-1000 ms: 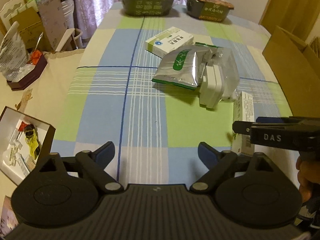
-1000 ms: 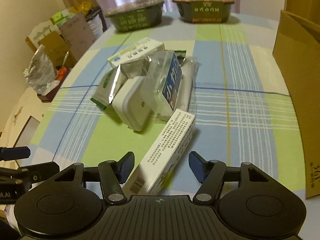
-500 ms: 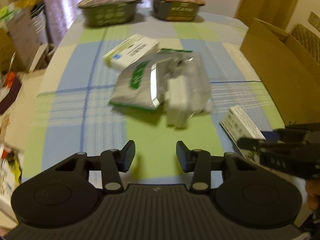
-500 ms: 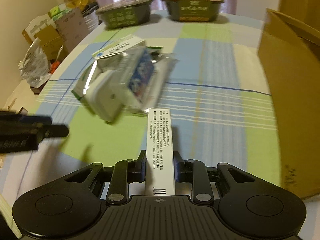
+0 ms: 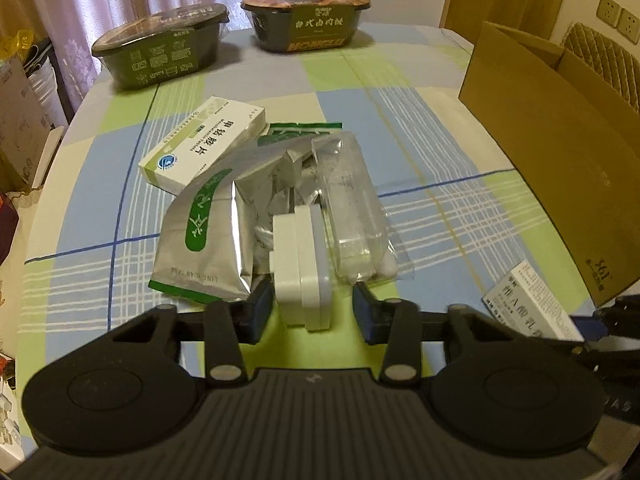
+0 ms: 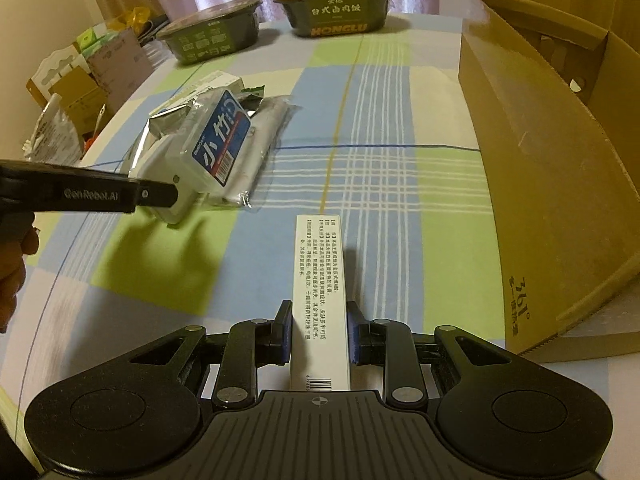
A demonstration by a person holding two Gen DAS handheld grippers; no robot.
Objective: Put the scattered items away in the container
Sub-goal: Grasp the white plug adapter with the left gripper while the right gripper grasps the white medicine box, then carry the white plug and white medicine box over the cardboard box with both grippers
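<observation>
My right gripper [image 6: 319, 330] is shut on a long white medicine box [image 6: 319, 280], held above the checked tablecloth, left of the open cardboard box [image 6: 540, 168]. That same long white box [image 5: 528, 307] shows at the lower right of the left wrist view. My left gripper [image 5: 313, 307] is open, its blue pads on either side of a white plastic case [image 5: 302, 276] standing on edge. Behind the case lie a silver foil pouch [image 5: 204, 236], a clear bag [image 5: 352, 208] and a green-and-white medicine box [image 5: 204, 144].
Two dark instant-meal bowls [image 5: 160, 56] [image 5: 306, 20] stand at the table's far edge. The cardboard box [image 5: 552, 152] takes up the right side. Clutter and cartons [image 6: 80, 80] stand beyond the table's left edge. A hand [image 6: 12, 272] holds the left tool.
My right gripper closed on the long white box and lifted it, pointing toward the cardboard box. My left gripper moved forward to the pile and now straddles the white case.
</observation>
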